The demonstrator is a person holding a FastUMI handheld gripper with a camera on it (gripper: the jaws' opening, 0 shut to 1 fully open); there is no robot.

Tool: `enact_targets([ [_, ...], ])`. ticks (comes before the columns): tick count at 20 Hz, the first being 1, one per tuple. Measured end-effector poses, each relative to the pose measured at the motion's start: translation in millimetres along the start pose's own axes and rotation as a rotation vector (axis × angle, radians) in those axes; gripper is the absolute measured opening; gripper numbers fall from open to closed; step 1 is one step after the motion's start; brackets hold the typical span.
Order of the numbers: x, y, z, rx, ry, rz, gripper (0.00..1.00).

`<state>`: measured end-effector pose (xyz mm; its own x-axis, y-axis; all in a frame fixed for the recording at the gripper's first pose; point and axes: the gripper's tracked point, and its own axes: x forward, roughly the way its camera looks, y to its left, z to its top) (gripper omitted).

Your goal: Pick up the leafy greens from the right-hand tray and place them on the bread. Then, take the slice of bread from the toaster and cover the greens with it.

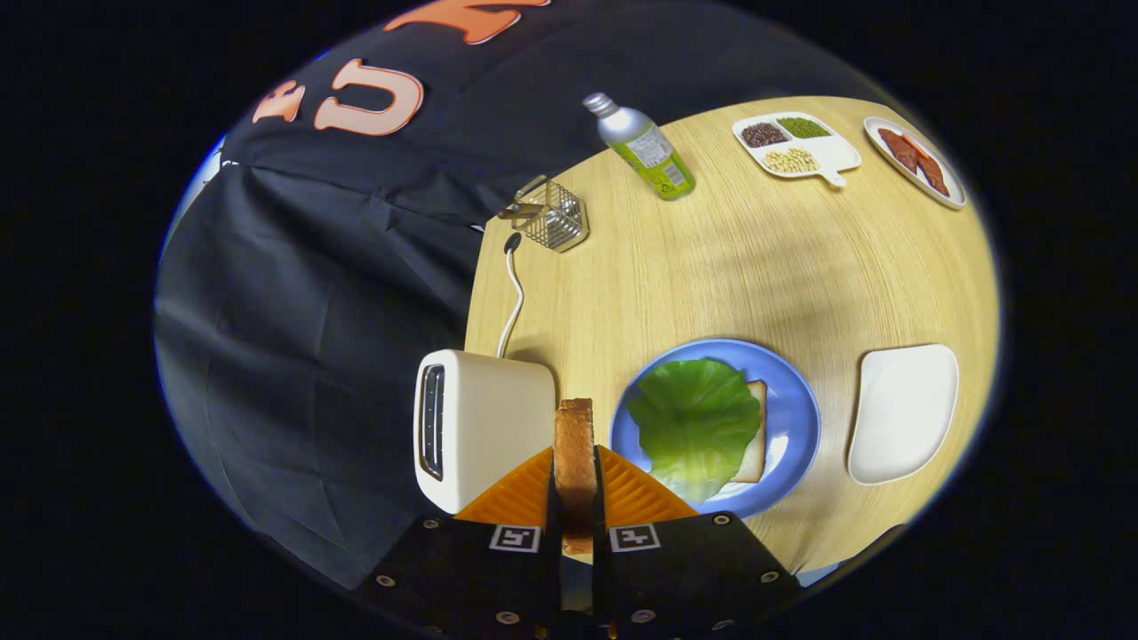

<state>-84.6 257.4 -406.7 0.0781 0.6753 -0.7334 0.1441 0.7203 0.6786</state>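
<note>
Bread slice [574, 462] held edge-on, pinched between both fingers of gripper [576, 524], raised above table [711, 267] edge. White toaster [484, 427] seen just beside, at table's edge. Leafy greens [693, 422] laid on second bread [756, 436] in blue plate [791, 418]. Empty white tray [902, 413] placed beyond plate.

Dark screw-studded gripper [576, 484] body — square markers
</note>
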Motion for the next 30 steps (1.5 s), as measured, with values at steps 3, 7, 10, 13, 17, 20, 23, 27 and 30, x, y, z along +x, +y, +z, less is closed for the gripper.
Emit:
enact_targets([
  [3, 11, -23, -5, 0.03, 0.008, -0.004, 0.14],
  [7, 27, -52, -10, 0.031, 0.012, -0.028, 0.14],
  [10, 35, -64, -14, 0.043, -0.001, -0.016, 0.14],
  [13, 39, -79, -21, 0.026, -0.007, -0.041, 0.14],
  [17, 41, -91, -16, -0.001, -0.045, -0.078, 0.2],
  [20, 41, -99, -13, -0.04, -0.07, -0.127, 0.39],
  [23, 32, -99, -13, -0.089, -0.091, -0.145, 0.48],
  [27, 4, -91, 5, -0.175, -0.167, -0.167, 0.56],
  [30, -30, -71, 32, -0.23, -0.273, -0.162, 0.71],
])
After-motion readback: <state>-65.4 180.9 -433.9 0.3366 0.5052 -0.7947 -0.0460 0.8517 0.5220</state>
